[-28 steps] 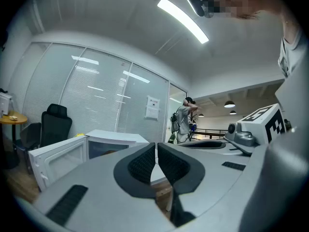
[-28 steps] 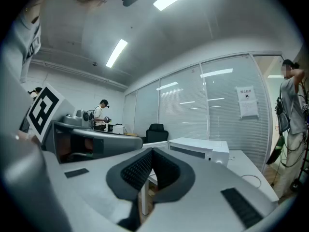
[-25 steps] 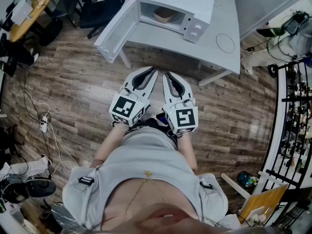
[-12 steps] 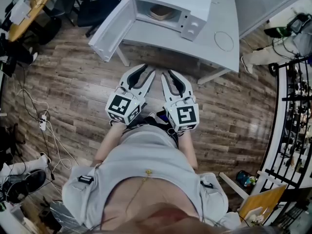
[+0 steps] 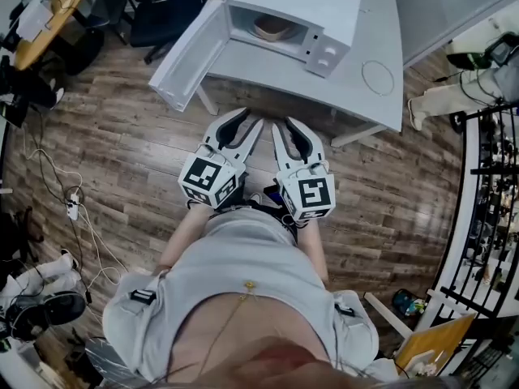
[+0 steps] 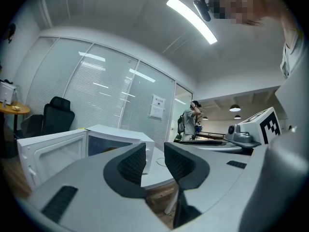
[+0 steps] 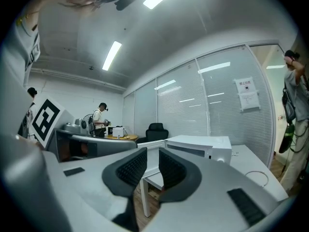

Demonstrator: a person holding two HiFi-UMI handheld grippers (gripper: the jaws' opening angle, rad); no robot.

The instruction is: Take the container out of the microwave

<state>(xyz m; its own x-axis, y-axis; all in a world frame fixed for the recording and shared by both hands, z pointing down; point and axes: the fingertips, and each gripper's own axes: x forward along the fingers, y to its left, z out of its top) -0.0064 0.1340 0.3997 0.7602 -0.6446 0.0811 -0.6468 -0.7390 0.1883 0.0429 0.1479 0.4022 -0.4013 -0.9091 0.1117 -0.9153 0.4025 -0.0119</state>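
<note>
A white microwave (image 5: 312, 10) stands on a white table (image 5: 369, 63), its door (image 5: 185, 59) swung open to the left. Inside it lies a tan round container (image 5: 273, 27). Both grippers hover side by side over the wooden floor, short of the table's front edge. My left gripper (image 5: 248, 118) points at the microwave; its jaws stand a little apart with nothing between them. My right gripper (image 5: 284, 125) is likewise open and holds nothing. In the left gripper view the microwave (image 6: 120, 141) and its door (image 6: 50, 153) lie ahead; the container is not visible there.
A thin ring (image 5: 377, 77) lies on the table to the right of the microwave. A black office chair (image 5: 162, 6) and a round wooden table (image 5: 49, 19) stand at the back left. Cables (image 5: 73, 209) trail on the left. A person (image 5: 454, 96) stands right, by a rack (image 5: 486, 217).
Both grippers have shifted only slightly over the floor and stay side by side. The microwave, its door and the container are as before.
</note>
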